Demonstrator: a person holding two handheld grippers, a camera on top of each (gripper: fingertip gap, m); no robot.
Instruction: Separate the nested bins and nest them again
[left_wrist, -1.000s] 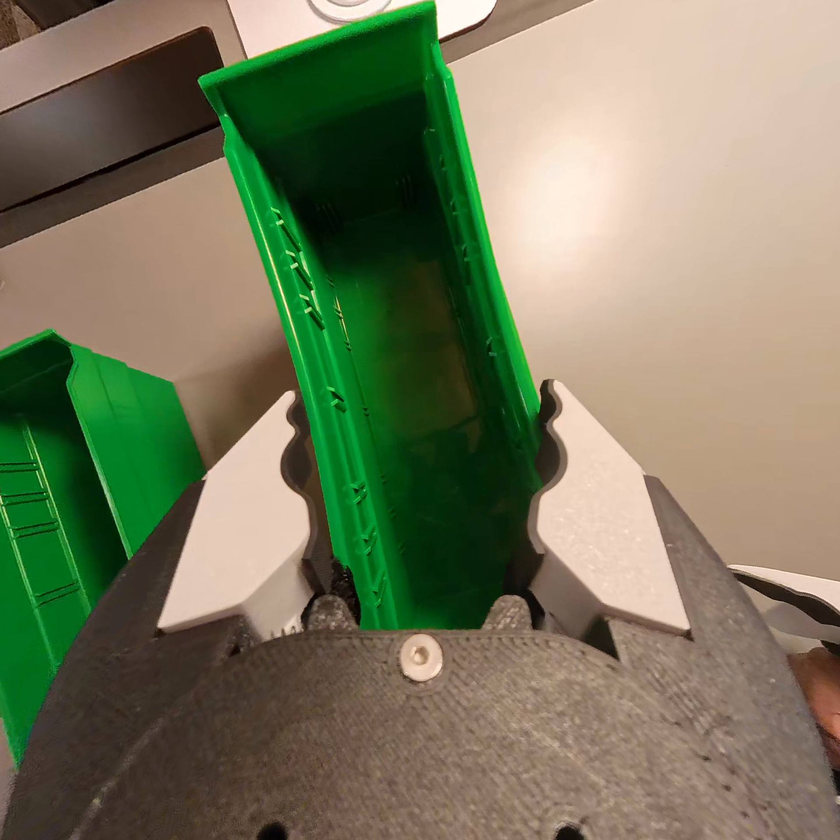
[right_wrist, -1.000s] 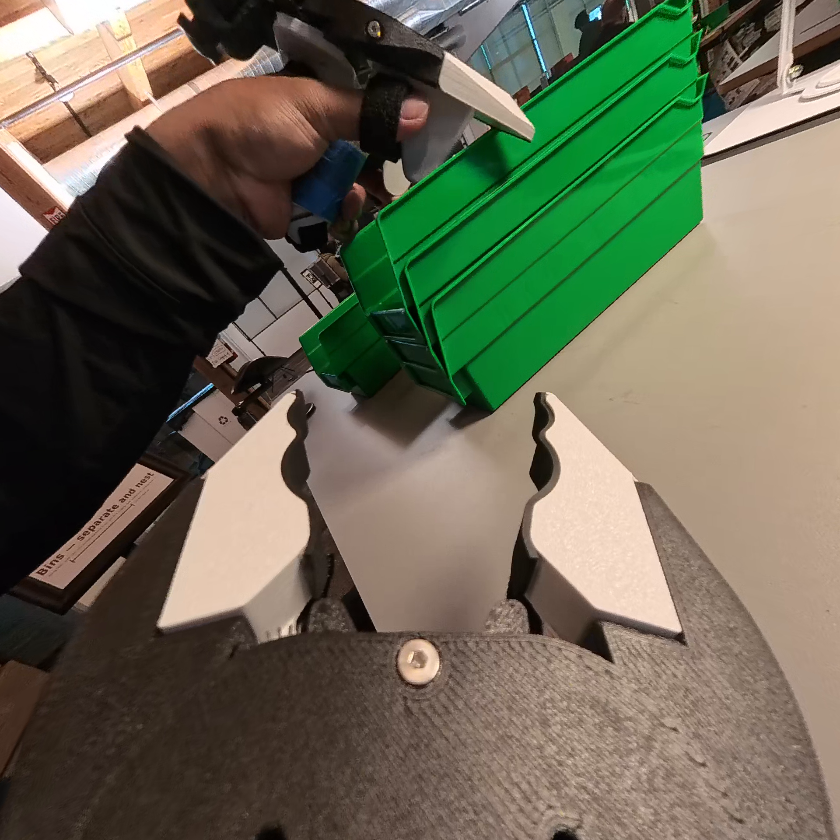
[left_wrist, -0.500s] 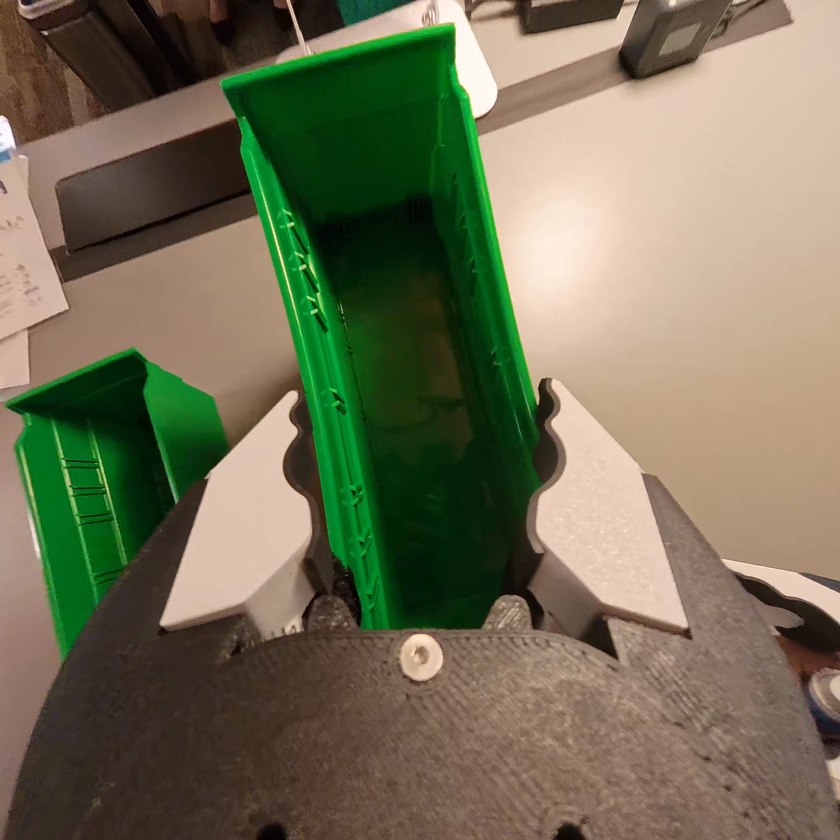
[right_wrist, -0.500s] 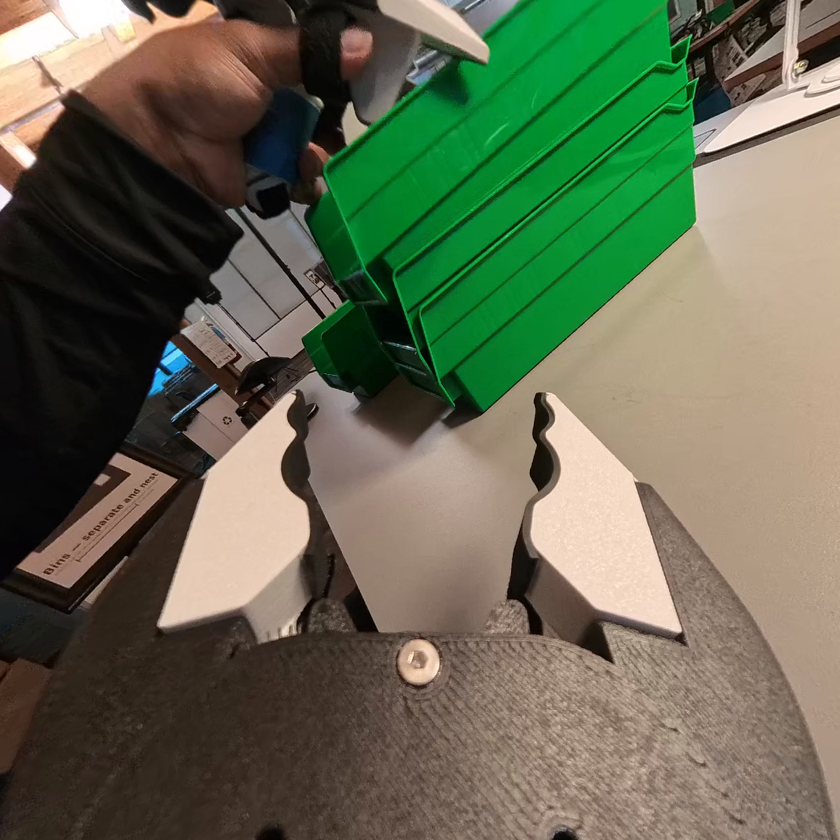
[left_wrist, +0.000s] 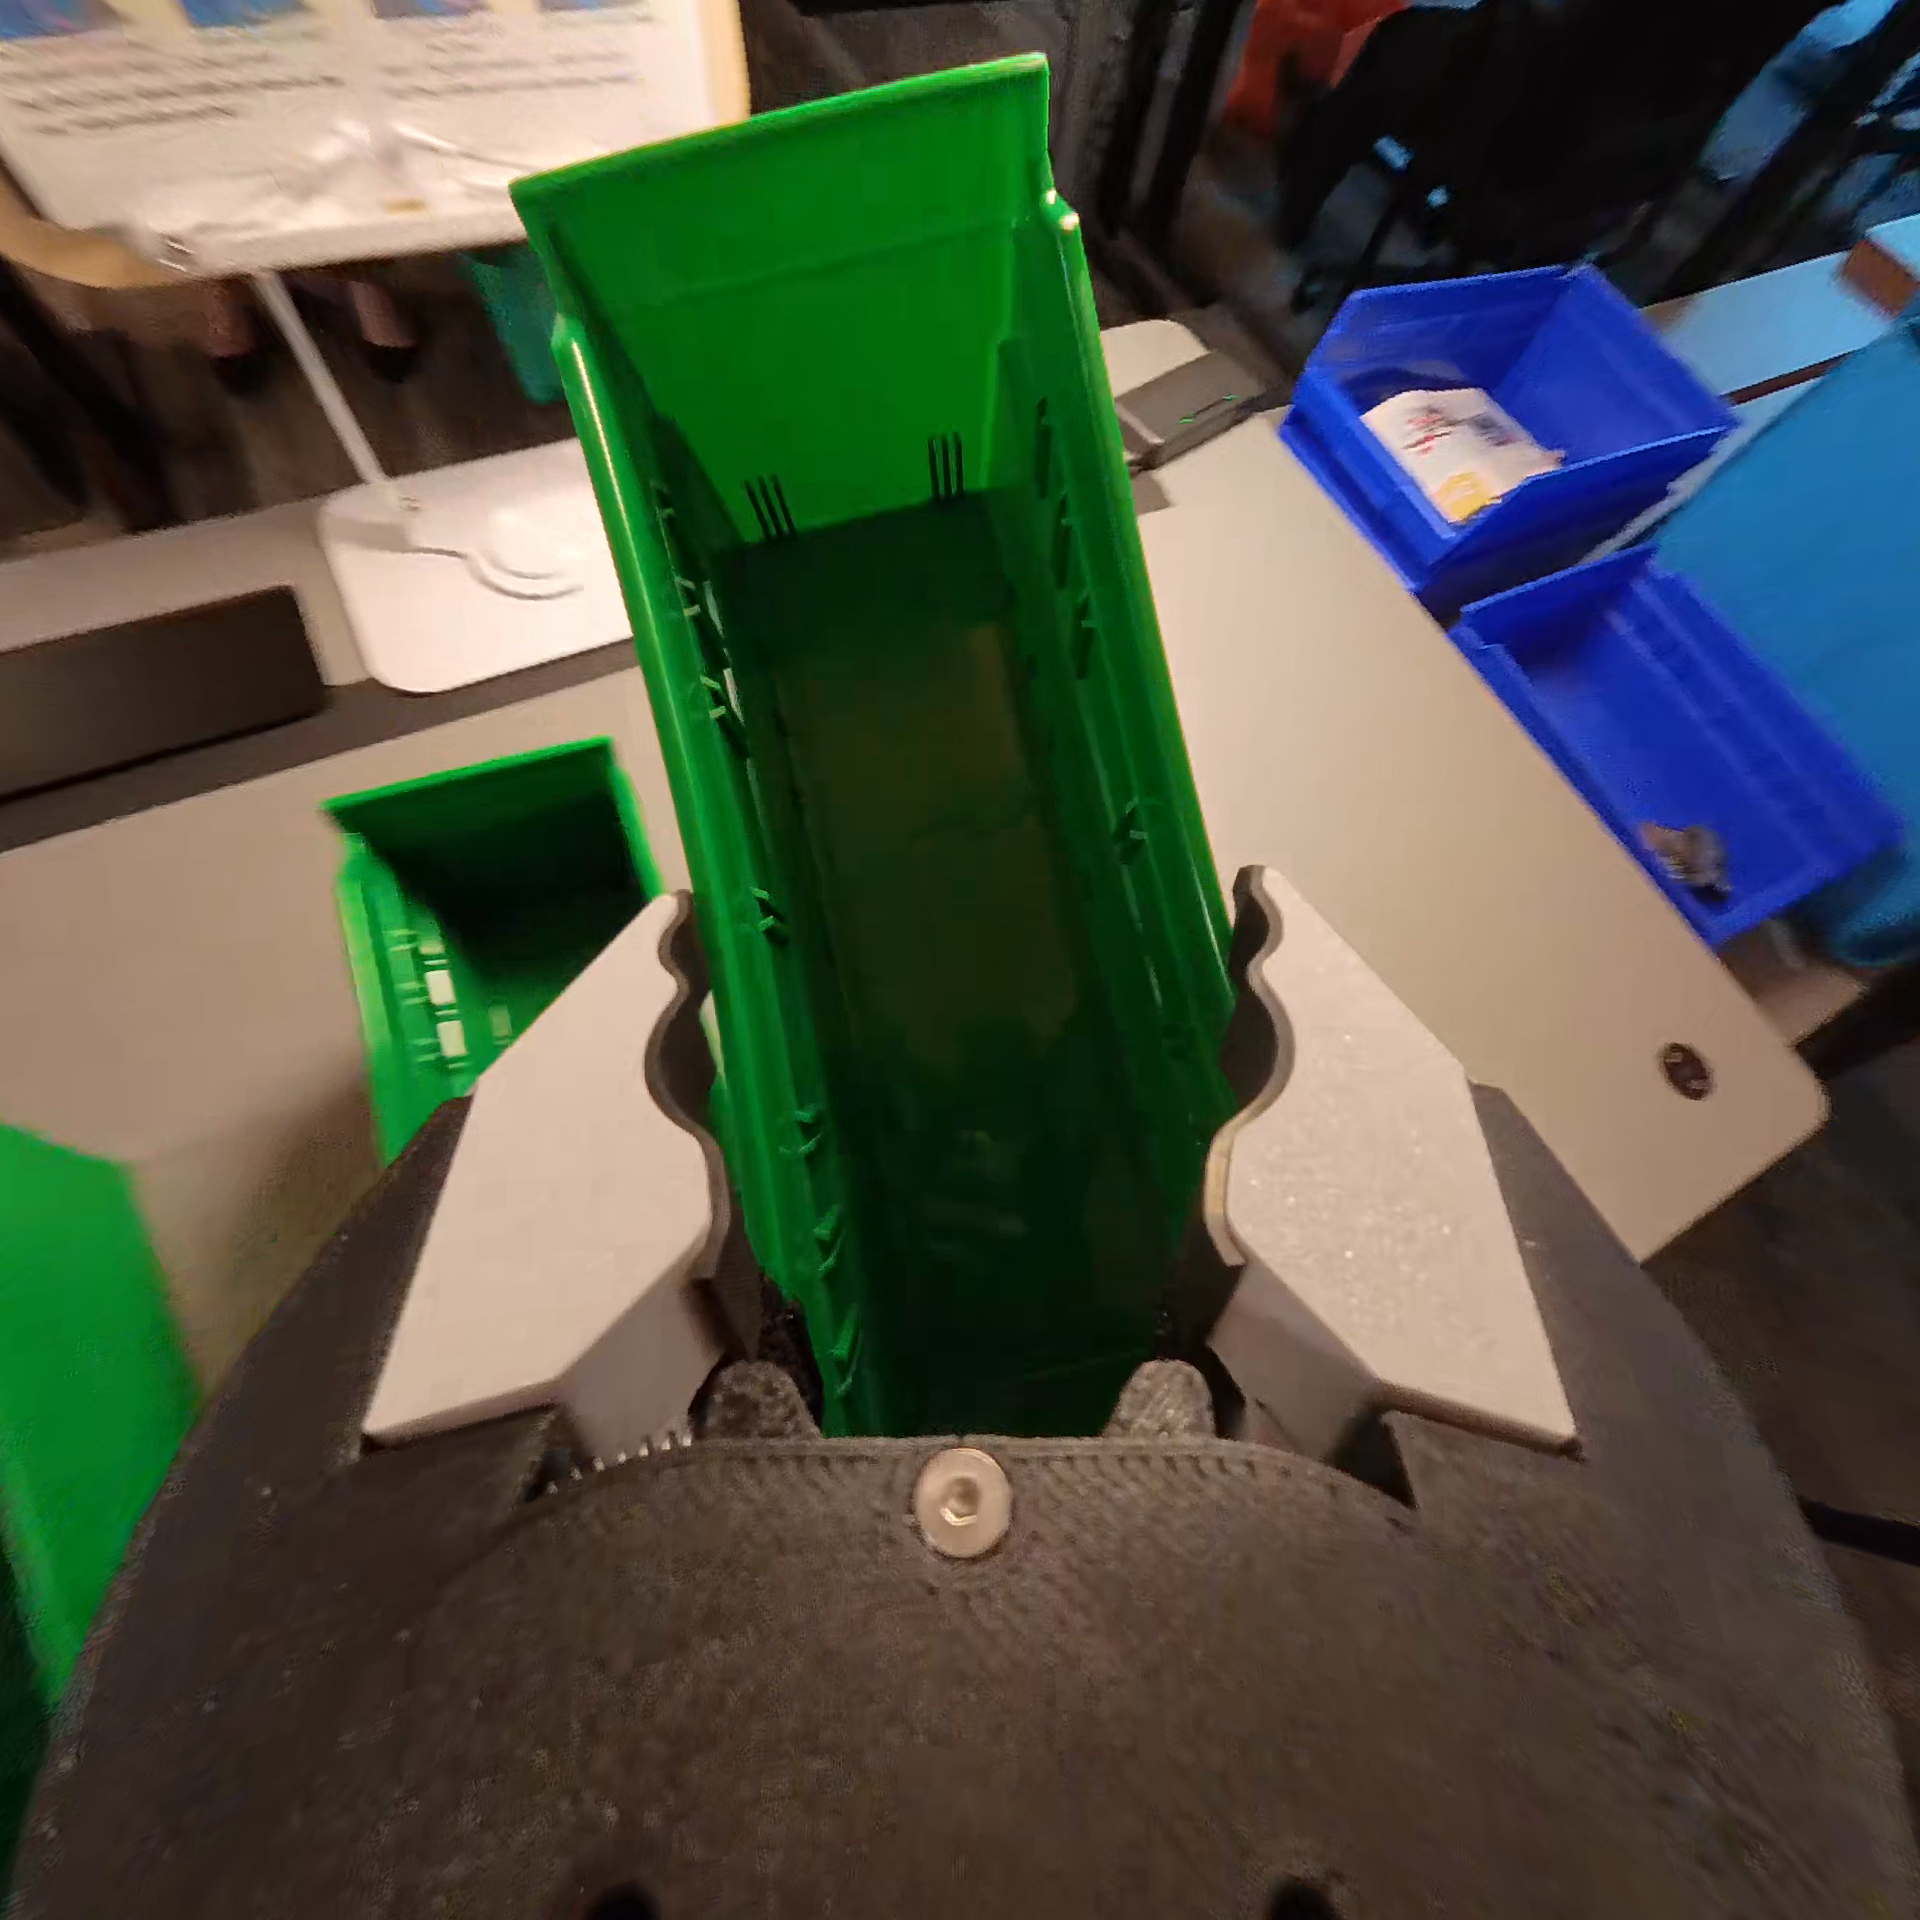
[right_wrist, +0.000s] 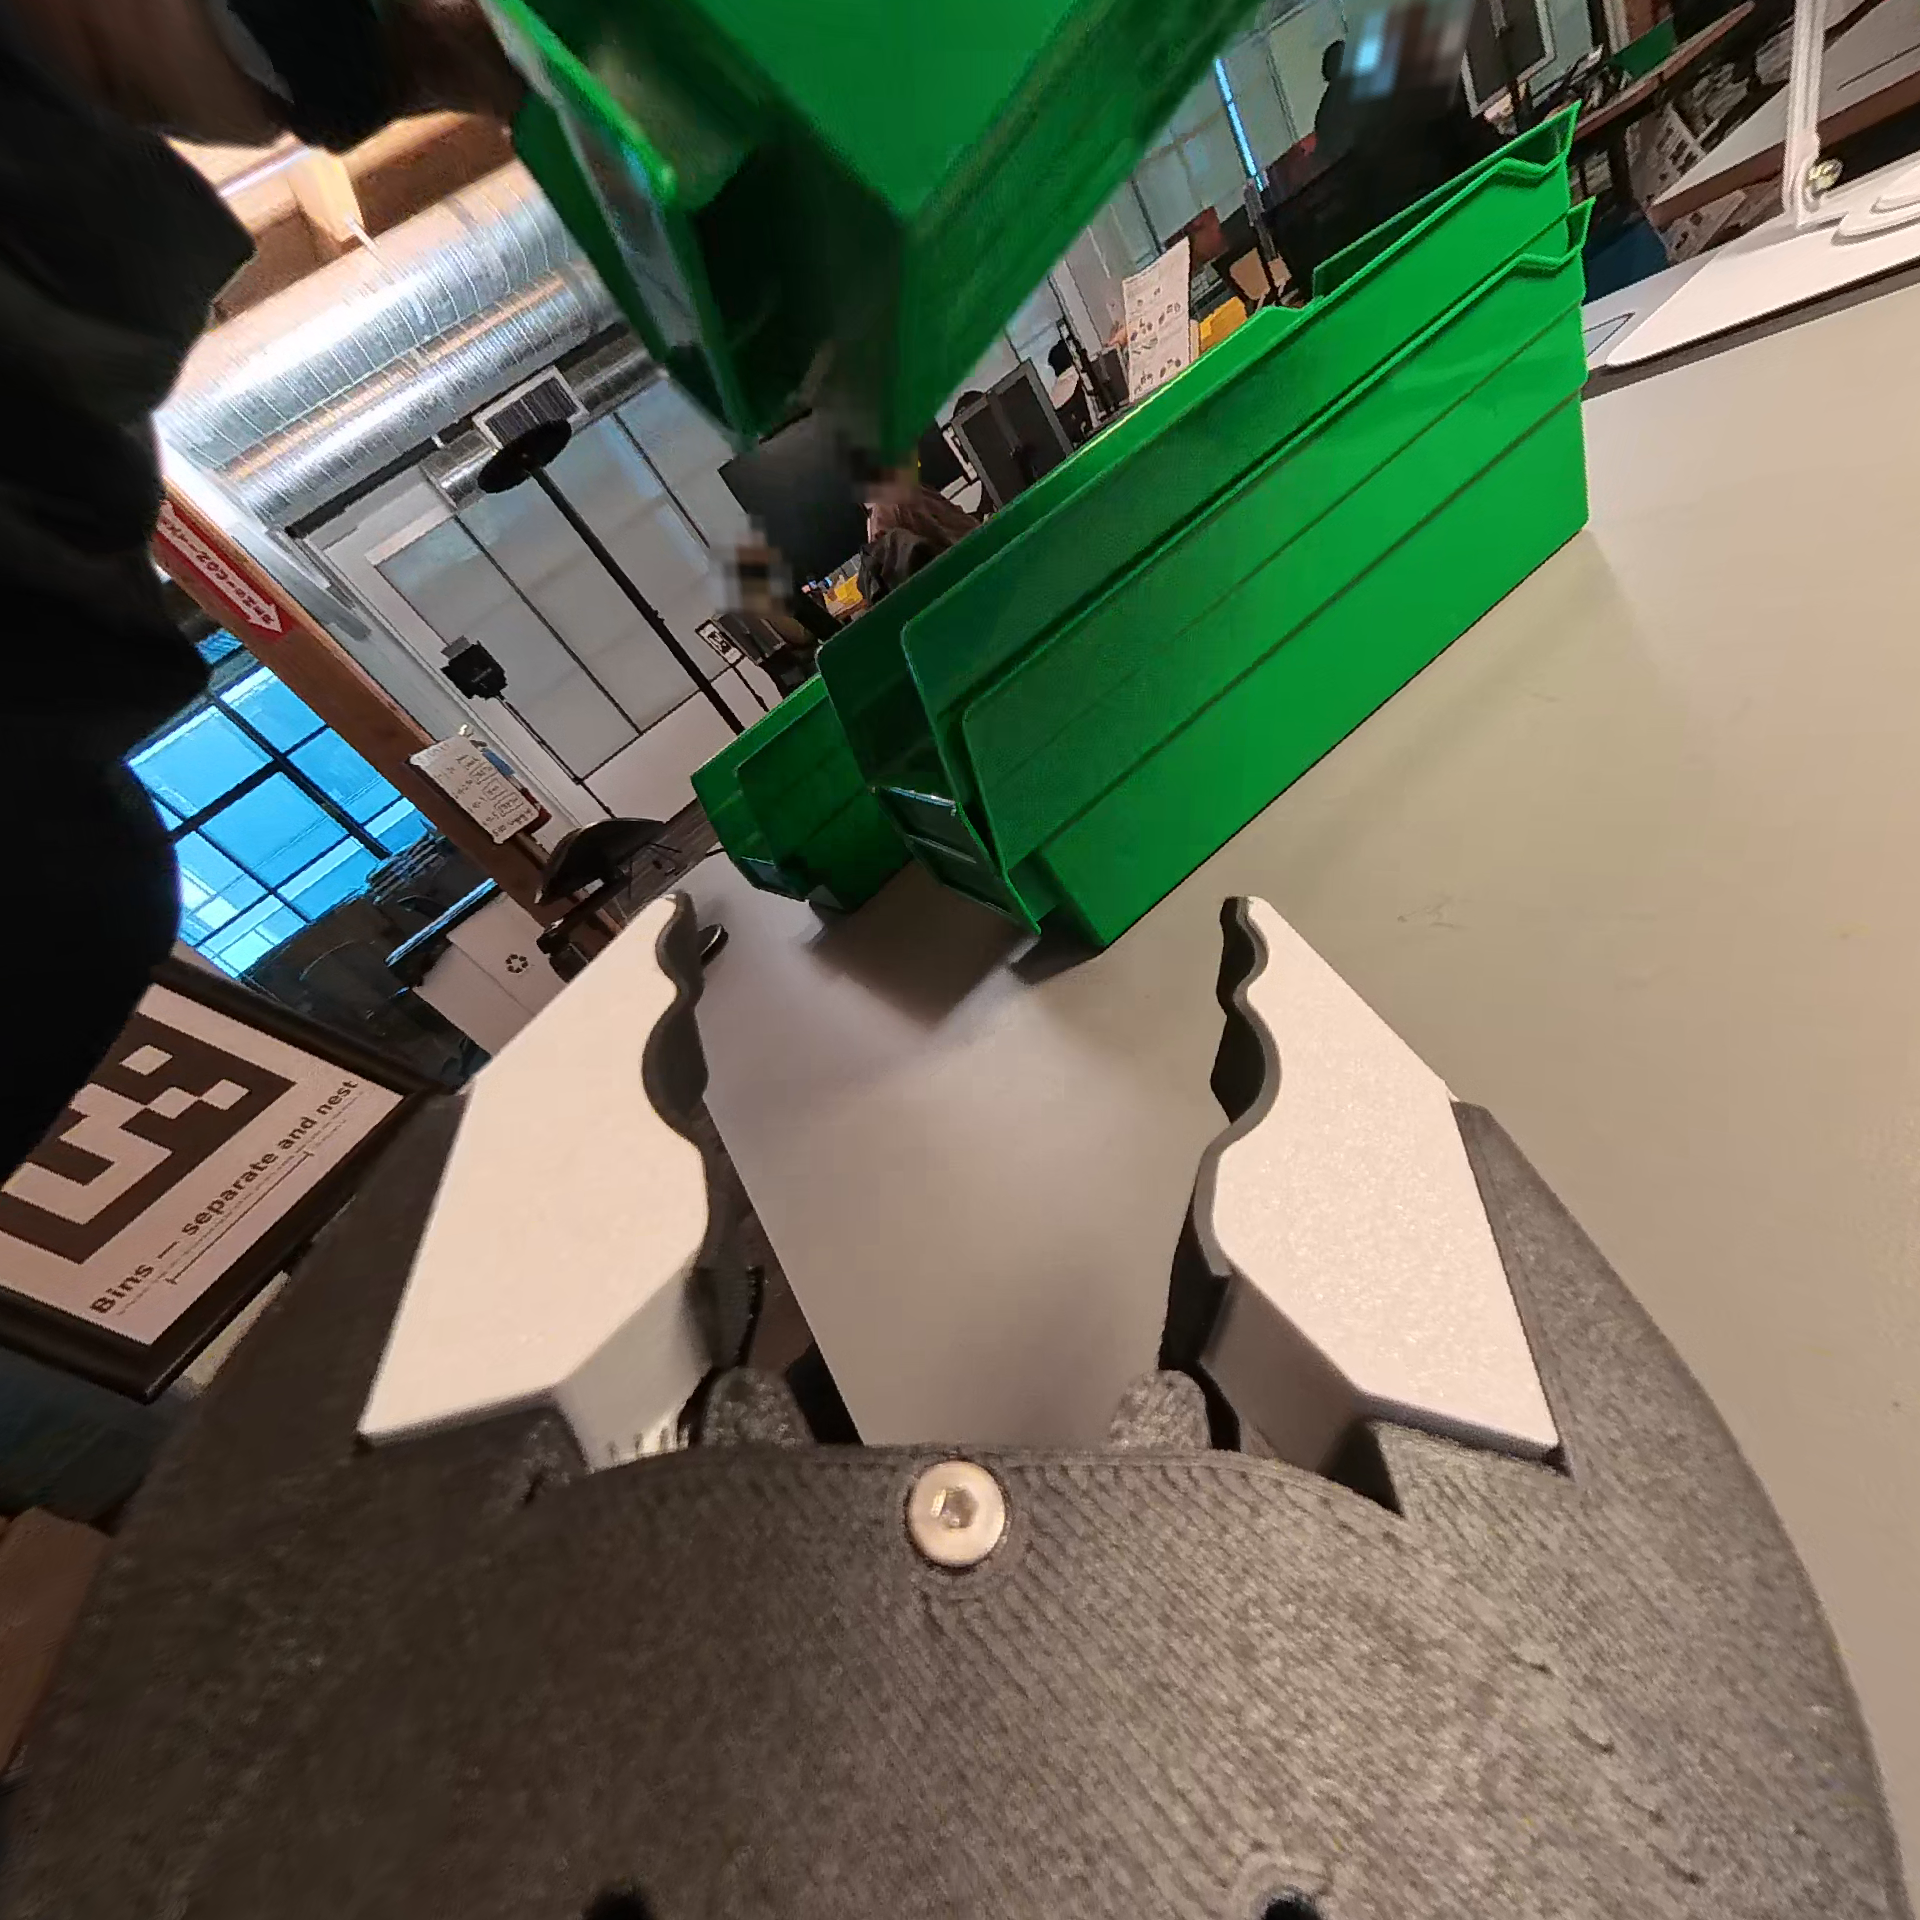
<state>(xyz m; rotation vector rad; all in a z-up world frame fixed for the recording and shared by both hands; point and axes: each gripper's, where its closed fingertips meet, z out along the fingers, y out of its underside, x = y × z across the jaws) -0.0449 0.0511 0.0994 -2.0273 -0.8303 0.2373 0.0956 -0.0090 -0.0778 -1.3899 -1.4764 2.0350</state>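
My left gripper (left_wrist: 966, 904) is shut on a long green bin (left_wrist: 914, 727), its pads against the bin's two side walls, and holds it in the air, open side towards the camera. In the right wrist view this bin (right_wrist: 883, 156) hangs high above the nested stack of green bins (right_wrist: 1299, 623), which lies on the grey table (right_wrist: 1558, 1039). A separate green bin (right_wrist: 790, 810) lies behind the stack; in the left wrist view it (left_wrist: 488, 883) is at the left. My right gripper (right_wrist: 951, 914) is open and empty, low over the table in front of the stack.
Two blue bins (left_wrist: 1558, 416) (left_wrist: 1683, 748) stand at the table's right edge. A white lamp base (left_wrist: 468, 582) lies at the back. A framed marker sign (right_wrist: 177, 1174) sits at the left, under a dark sleeve (right_wrist: 83, 520). More green plastic (left_wrist: 73, 1351) shows at lower left.
My left gripper has lifted the top green bin up and clear of the nested stack, tilting its view upward. The right gripper has stayed open in about the same place.
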